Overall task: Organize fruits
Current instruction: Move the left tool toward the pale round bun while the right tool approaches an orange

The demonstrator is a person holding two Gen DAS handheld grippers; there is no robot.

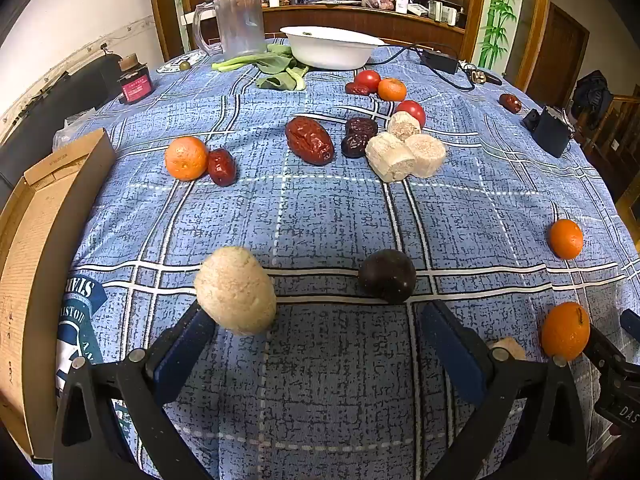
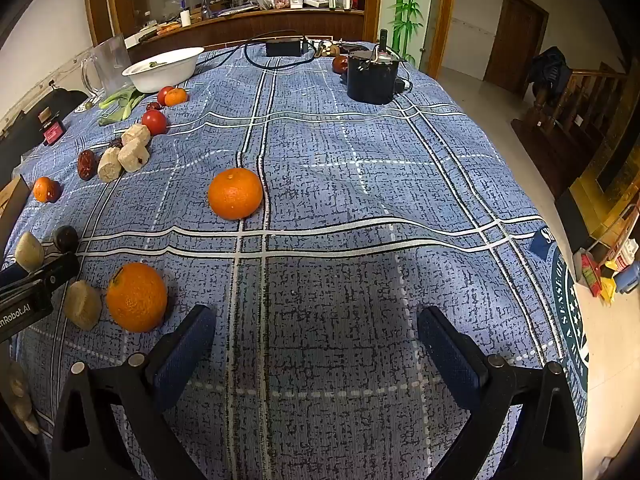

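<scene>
Fruits lie scattered over the blue checked worktop point(image 1: 320, 208); none is gathered into the white bowl point(image 1: 332, 46) at the far edge yet.

Your left tool point(image 1: 316, 320) is spread wide and holds nothing. A pale puffed cake point(image 1: 236, 290) sits right at its left fingertip, and a dark plum-like fruit point(image 1: 387, 276) lies just ahead of the right fingertip. Your right tool point(image 2: 316, 320) is equally wide and empty, over bare cloth, with the nearest mandarin point(image 2: 137, 297) just beside its left finger.

Step in hand, as judged: first approach. For the right tool, swing left until the mandarin is centred between the fingers, then close gently across its widest part; round fruit will likely roll if pushed from one side. For the left, keep the finger from nudging the cake while you line up on the dark fruit.

Count, left view:
- mandarins: 4
- tomatoes: 2
- red jujubes: 4, including one far off near the black box point(image 1: 550, 130)
- dark dried fruits beside the cake cluster: 2
- puffed cakes: 3 clustered, 1 near, a fifth partly hidden.
</scene>
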